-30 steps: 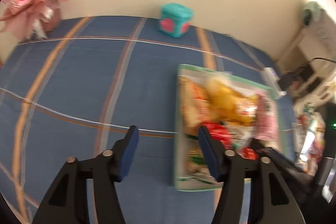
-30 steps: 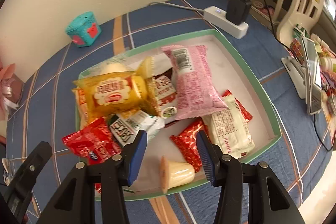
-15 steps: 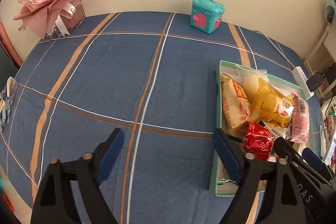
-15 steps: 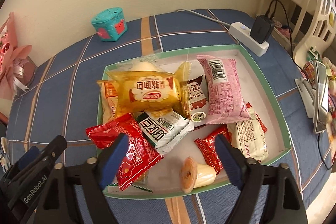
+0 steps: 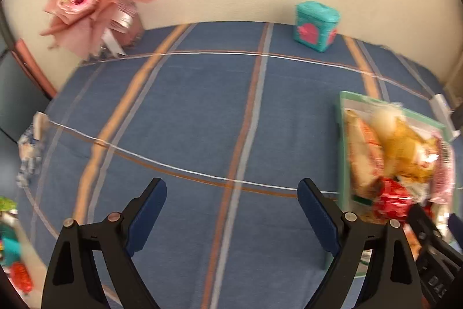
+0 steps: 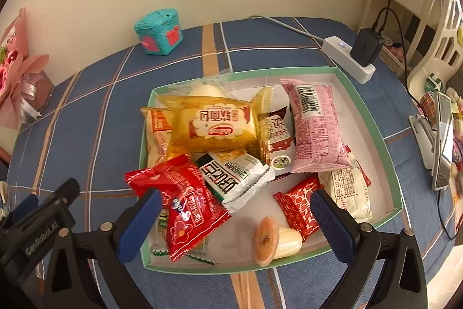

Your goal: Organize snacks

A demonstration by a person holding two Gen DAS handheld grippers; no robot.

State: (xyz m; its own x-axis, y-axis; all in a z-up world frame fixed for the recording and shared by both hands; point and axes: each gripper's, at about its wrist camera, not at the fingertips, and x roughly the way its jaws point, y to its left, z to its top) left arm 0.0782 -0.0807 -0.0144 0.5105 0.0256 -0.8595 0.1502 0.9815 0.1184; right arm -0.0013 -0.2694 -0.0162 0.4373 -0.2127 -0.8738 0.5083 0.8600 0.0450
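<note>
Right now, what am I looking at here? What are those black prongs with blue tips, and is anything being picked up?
Those prongs are two hand-held claws; a person carries one in each hand, and each has a camera looking along its fingers. The left claw looks down on a blue striped tablecloth, with a pink bouquet and a teal box by the wall. The right claw hovers over a green-rimmed tray of wrapped snacks, such as a red packet and a pink packet. Both claws are opening and hold nothing.
</note>
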